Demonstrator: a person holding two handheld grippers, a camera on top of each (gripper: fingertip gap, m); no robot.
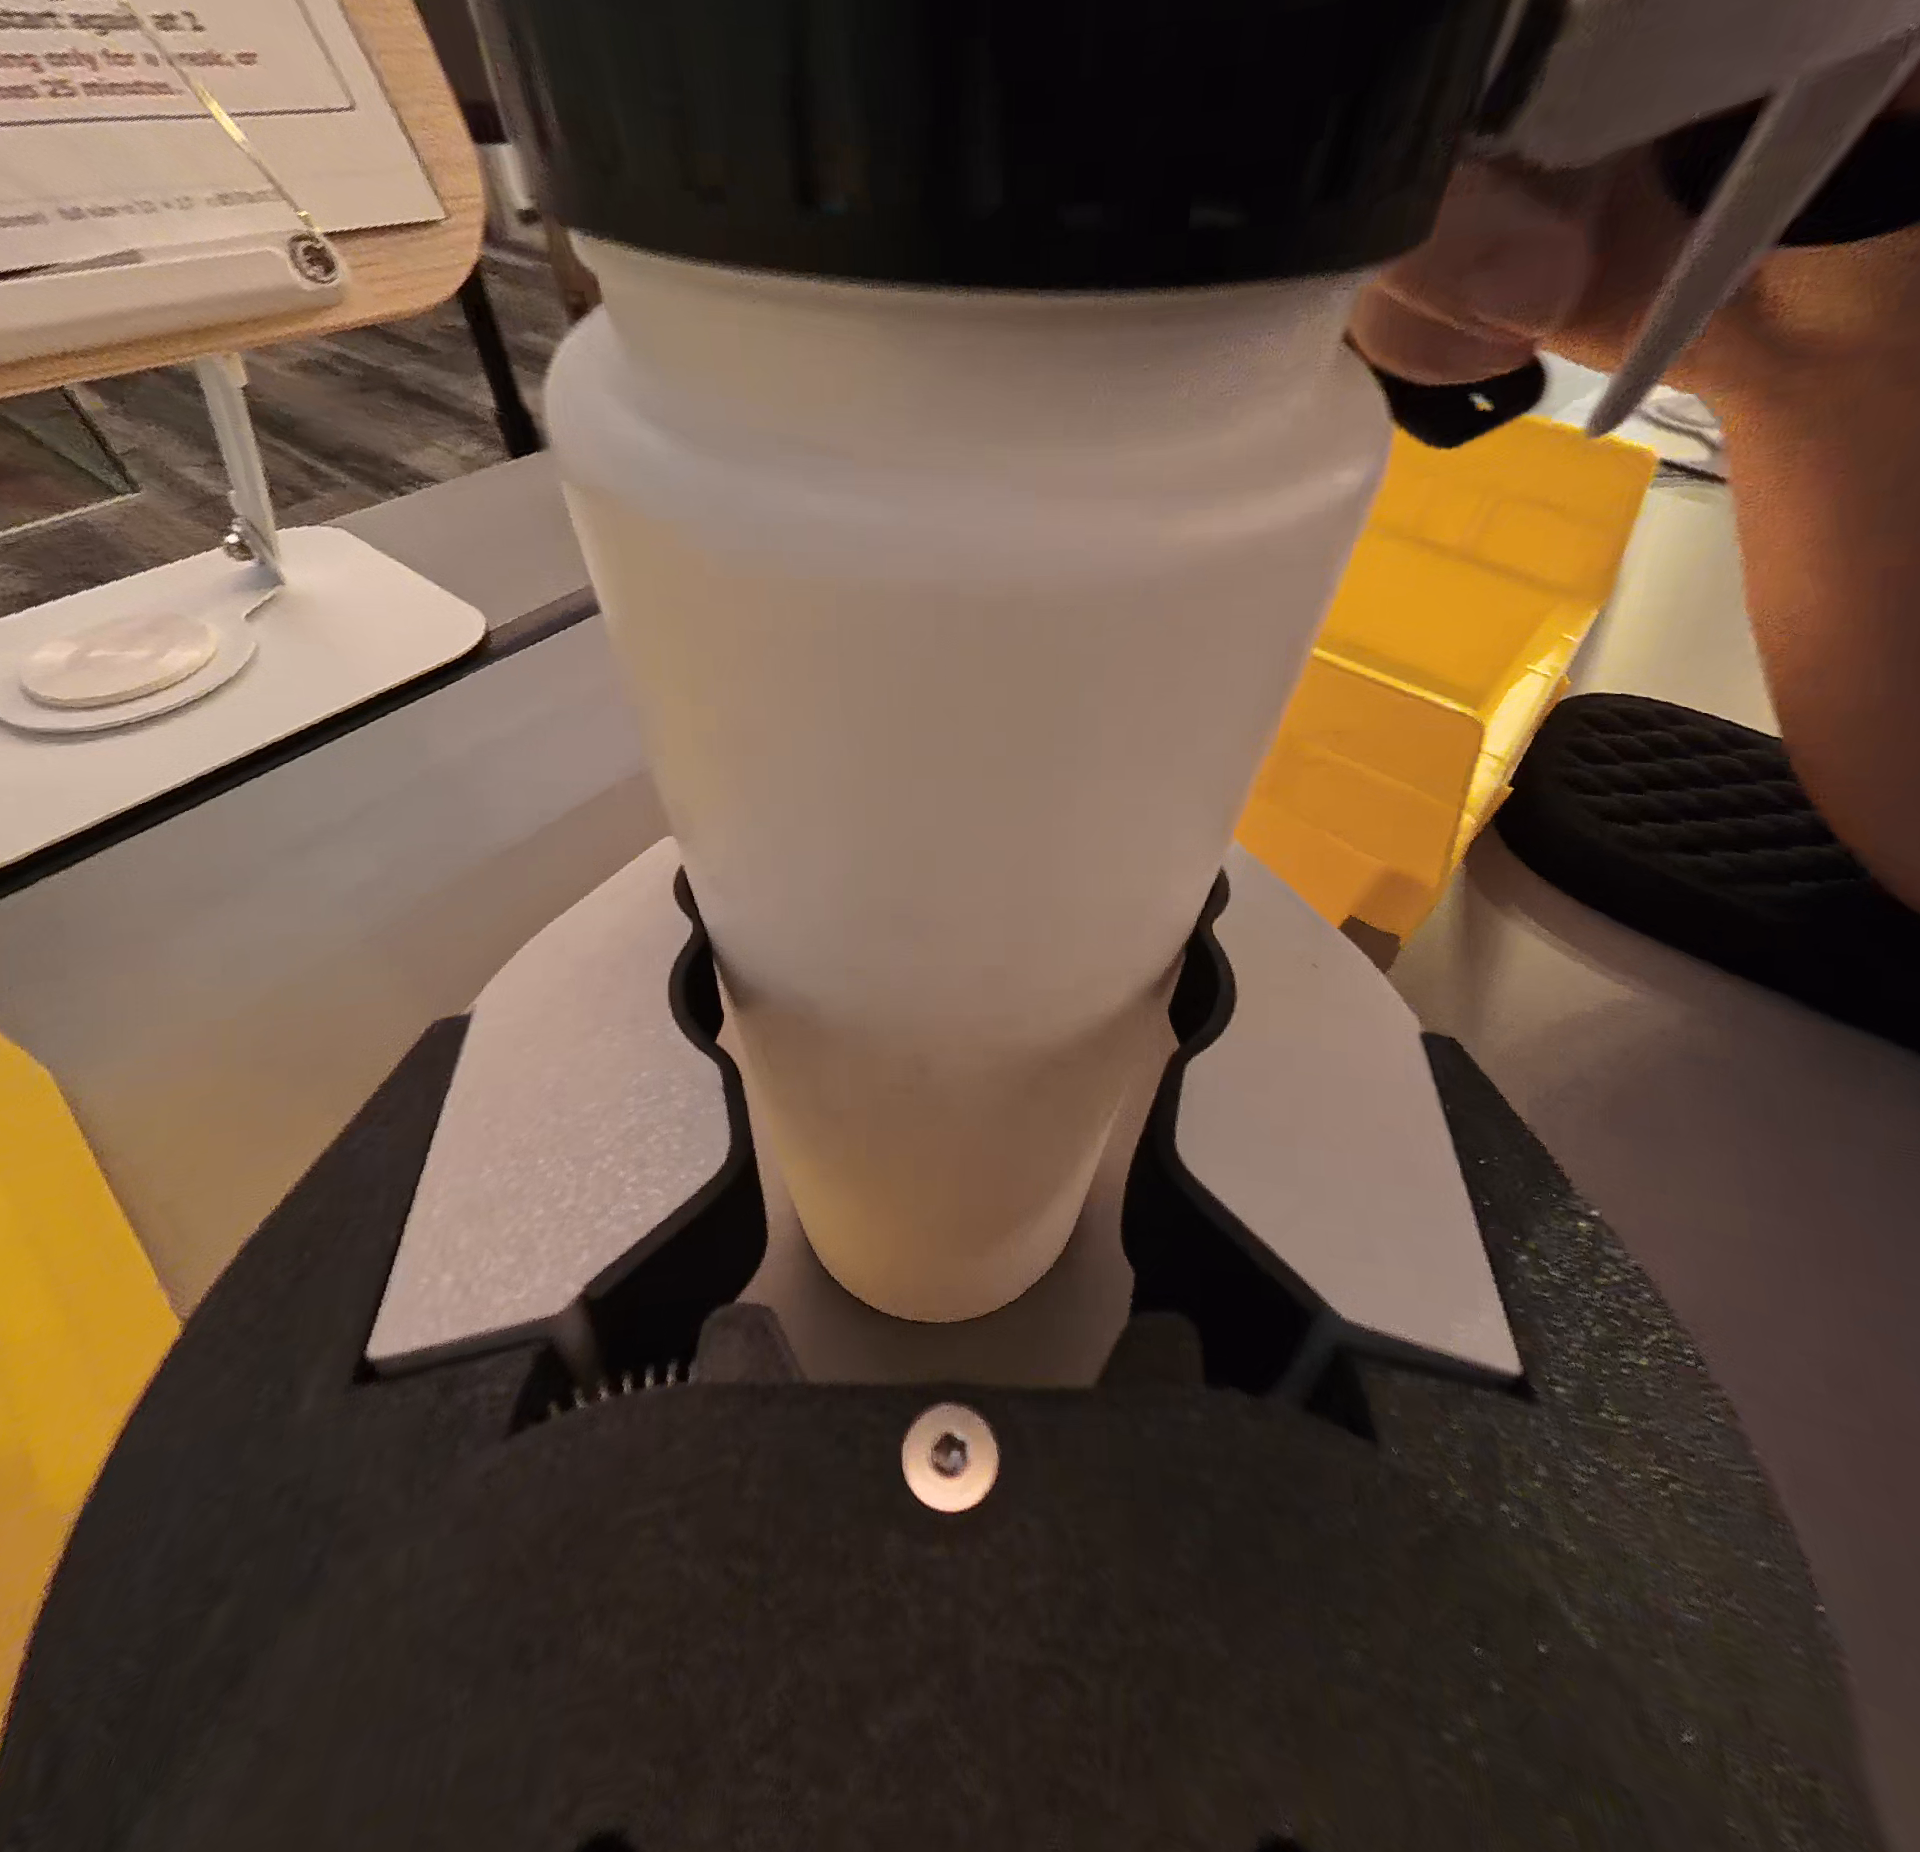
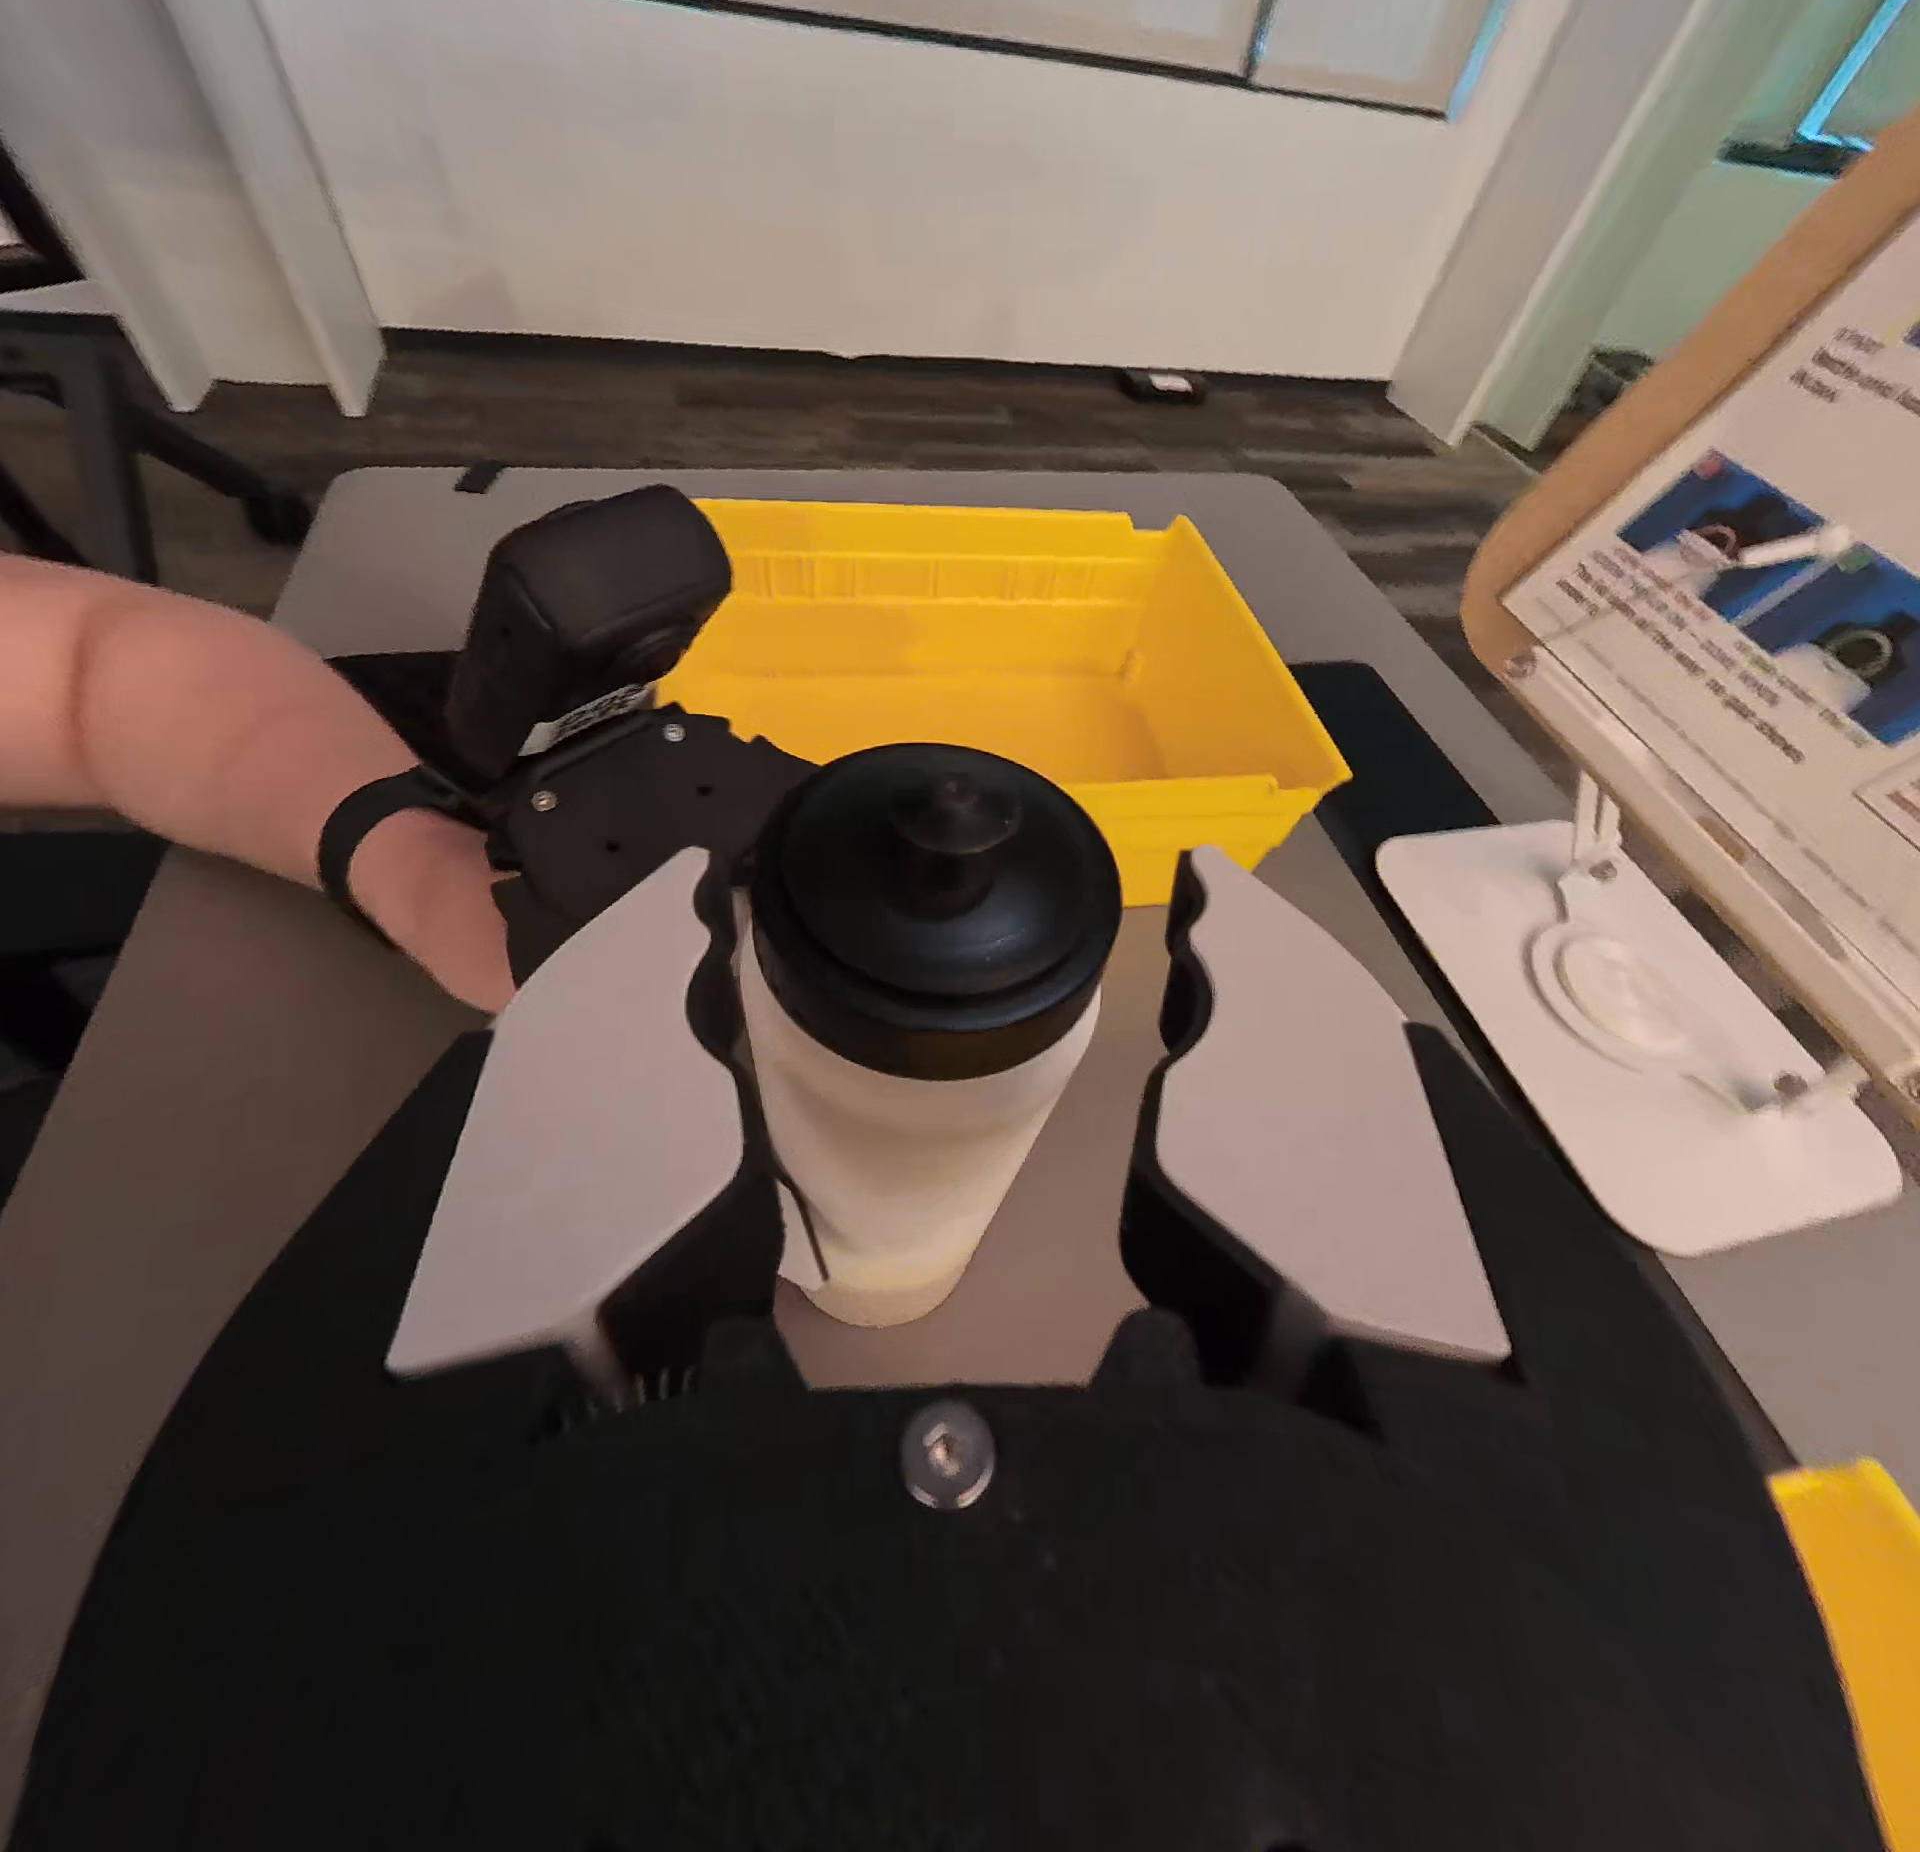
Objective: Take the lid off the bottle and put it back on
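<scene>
A: How does the left tool (image 1: 951, 981) stand?

B: It comes at the bottle (image 1: 966, 722) level and low, and the two grey fingers (image 1: 582, 1106) press on the white body from both sides, near its base. The tool holds the bottle. The black lid (image 1: 987, 98) sits on top, at the upper edge of the left wrist view.

A: And the right tool (image 2: 951, 929)?

B: It looks down on the bottle from above and from the near side. Its fingers (image 2: 592, 1106) stand fairly wide, one on each side of the lid and neck. The left finger lies just beside the bottle; whether it touches, the view does not show. The right finger is apart from it, with table showing between. That tool grips nothing.

A: The hands?

B: In the right wrist view a hand (image 2: 208, 753) comes in from the left, with a black ring strap round one finger, behind the left tool's black body. In the left wrist view a hand (image 1: 1621, 275) shows at upper right, beside the lid.

A: What does the bottle stand on?

B: A grey table (image 2: 260, 1075), upright. Just beyond it lies a yellow bin (image 2: 1039, 659). To the right stands a white stand (image 2: 1621, 1033) carrying a tilted wooden board (image 2: 1621, 431) with printed sheets. Far off are a dark wood floor (image 2: 831, 410) and a white wall (image 2: 831, 202) with windows.
</scene>
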